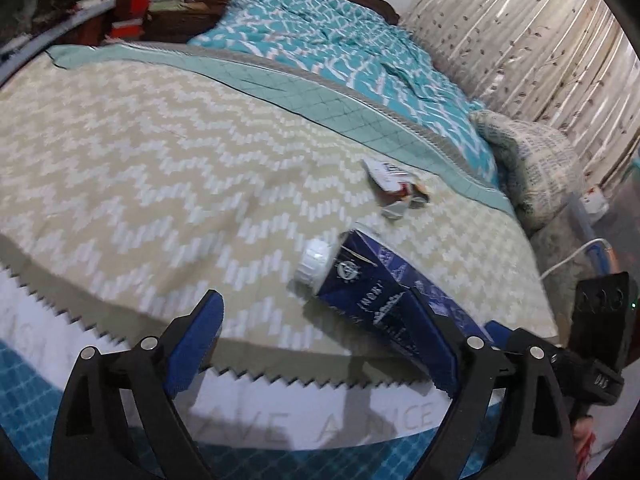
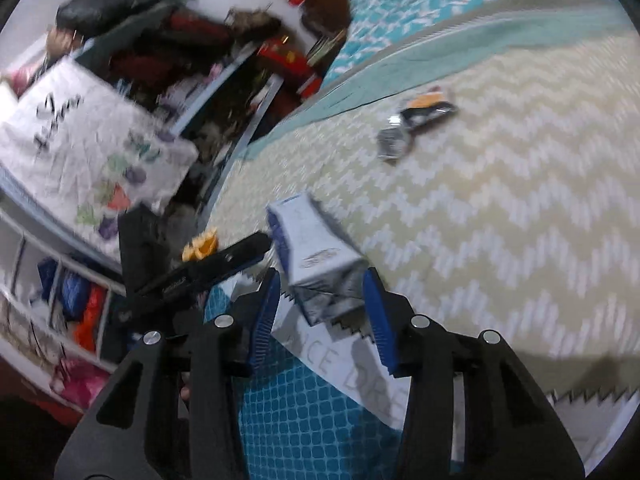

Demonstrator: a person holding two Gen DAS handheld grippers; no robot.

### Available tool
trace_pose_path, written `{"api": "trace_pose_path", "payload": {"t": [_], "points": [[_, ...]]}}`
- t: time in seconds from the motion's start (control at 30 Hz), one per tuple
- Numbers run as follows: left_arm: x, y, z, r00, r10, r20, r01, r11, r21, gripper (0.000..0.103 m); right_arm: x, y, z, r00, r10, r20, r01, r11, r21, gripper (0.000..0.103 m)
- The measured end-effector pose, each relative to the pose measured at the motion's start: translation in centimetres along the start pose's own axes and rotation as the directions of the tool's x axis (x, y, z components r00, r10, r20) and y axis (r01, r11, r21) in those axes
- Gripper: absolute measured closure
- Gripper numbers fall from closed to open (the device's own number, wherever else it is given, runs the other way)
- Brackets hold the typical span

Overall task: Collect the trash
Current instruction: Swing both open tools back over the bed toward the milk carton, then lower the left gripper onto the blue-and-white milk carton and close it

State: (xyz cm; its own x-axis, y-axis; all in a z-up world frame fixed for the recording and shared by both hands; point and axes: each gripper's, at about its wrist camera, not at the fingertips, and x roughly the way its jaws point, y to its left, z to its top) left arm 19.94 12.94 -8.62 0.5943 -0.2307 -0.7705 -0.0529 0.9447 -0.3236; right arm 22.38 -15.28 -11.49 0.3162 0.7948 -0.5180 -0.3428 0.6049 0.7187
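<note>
A dark blue carton [image 1: 376, 296] with a white cap lies on the beige zigzag bedspread [image 1: 160, 184]. In the right wrist view the same carton [image 2: 316, 252] sits between my right gripper's [image 2: 324, 312] blue fingers, which close on its lower end. My left gripper [image 1: 320, 328] is open and empty, just left of the carton; the right gripper's fingers [image 1: 440, 344] show beside it. A crumpled snack wrapper [image 1: 396, 188] lies farther up the bed; it also shows in the right wrist view [image 2: 416, 120].
A teal patterned duvet [image 1: 340, 48] covers the bed's far part. A printed pillow [image 1: 536, 172] lies by the curtain [image 1: 520, 40]. A cluttered shelf with clothes [image 2: 152, 48] and a white printed bag [image 2: 80, 152] stand left of the bed.
</note>
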Motion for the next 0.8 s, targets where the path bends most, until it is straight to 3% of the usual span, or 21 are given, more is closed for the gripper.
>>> {"api": "trace_pose_path", "payload": {"t": [0.13, 0.27, 0.5, 0.8], "points": [[-1.0, -0.3, -0.7, 0.987, 0.152, 0.058, -0.155, 0.987, 0.049, 0.017, -1.0, -3.0, -0.9, 0.996, -0.063, 0.062, 0.057, 0.995, 0.082, 0.058], [-1.6, 0.1, -1.7, 0.963, 0.251, 0.098, -0.258, 0.964, 0.061, 0.017, -3.2, -5.1, -0.6, 0.989, -0.022, 0.146, -0.002, 0.987, 0.161, 0.056], [-2.2, 0.9, -2.6, 0.946, 0.301, 0.121, -0.311, 0.947, 0.075, 0.017, -4.1, -5.0, -0.8, 0.985, -0.058, 0.165, 0.033, 0.988, 0.15, 0.054], [-2.6, 1.0, -3.0, 0.939, 0.313, 0.14, -0.325, 0.943, 0.07, 0.017, -2.7, -3.6, -0.4, 0.98, -0.093, 0.175, 0.072, 0.99, 0.124, 0.05]]}}
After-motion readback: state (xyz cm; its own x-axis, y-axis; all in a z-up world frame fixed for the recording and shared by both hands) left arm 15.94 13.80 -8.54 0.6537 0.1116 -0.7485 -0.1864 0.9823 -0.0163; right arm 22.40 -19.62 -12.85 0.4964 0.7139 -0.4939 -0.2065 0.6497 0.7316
